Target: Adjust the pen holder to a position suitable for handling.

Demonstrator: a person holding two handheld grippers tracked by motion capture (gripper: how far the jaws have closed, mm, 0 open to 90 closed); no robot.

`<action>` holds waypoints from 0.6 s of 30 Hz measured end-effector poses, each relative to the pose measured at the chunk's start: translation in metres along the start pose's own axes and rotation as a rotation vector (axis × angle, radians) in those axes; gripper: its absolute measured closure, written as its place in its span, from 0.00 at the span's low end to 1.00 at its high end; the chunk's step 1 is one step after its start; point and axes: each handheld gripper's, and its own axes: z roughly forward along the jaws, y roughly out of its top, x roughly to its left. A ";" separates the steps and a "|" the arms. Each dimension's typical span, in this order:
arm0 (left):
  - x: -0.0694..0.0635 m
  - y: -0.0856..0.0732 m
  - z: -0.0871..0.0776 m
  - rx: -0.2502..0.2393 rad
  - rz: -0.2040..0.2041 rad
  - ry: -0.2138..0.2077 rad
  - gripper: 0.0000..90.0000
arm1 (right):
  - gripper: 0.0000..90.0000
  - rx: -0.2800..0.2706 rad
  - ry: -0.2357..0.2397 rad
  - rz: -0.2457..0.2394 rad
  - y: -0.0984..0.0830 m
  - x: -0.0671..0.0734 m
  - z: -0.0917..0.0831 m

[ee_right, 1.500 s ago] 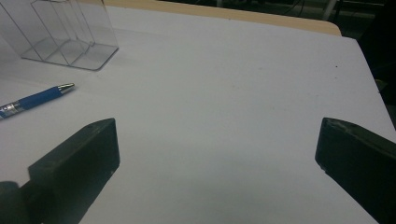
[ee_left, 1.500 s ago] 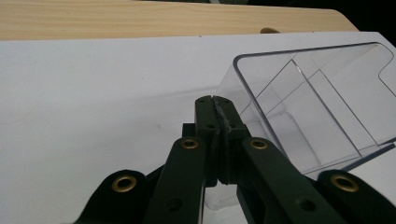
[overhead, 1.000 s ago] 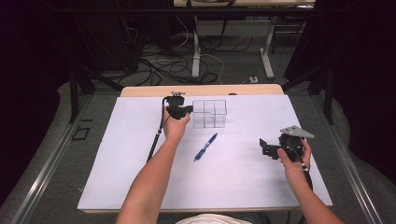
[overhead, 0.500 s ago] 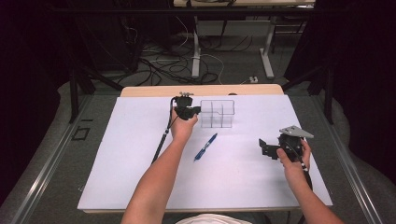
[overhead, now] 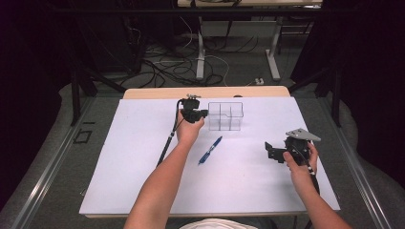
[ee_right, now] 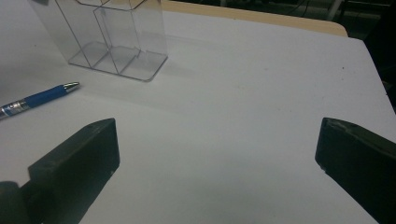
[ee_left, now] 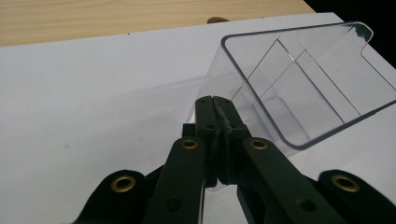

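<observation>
**Left gripper clamps the clear organiser while the pen waits**

Nearest the person, the right gripper (overhead: pixel 274 151) hovers low over the white table (overhead: pixel 119 181) at the right side, its jaws spread wide with nothing between them; in the right gripper view they frame bare tabletop. A little farther out and to the left lies the blue pen (overhead: pixel 210 150), flat on the white surface, tip angled toward the far right, well apart from both tools. Beyond it, near the far edge, stands the clear plastic organiser (overhead: pixel 227 116), upright, its inner dividers visible. The left gripper (overhead: pixel 203 113) is at its left wall, jaws pressed together on that thin wall, as the left gripper view shows with the rim (ee_left: pixel 299 84) running off beyond the tips.

To my eye the step in hand is steadying the organiser. The pen looks meant for one of its compartments, so the next move probably falls to the right gripper: swing left, come down across the pen's barrel, close on it, then lift and tip it upright over an open slot.
</observation>
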 end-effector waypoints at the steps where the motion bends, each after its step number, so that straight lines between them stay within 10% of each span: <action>1: 0.001 0.001 -0.003 0.012 0.013 0.006 1.00 | 0.00 -0.003 0.001 -0.002 0.000 0.000 0.000; 18: -0.001 0.005 -0.038 0.029 0.063 -0.037 0.74 | 0.00 -0.009 -0.009 0.001 0.000 -0.002 -0.001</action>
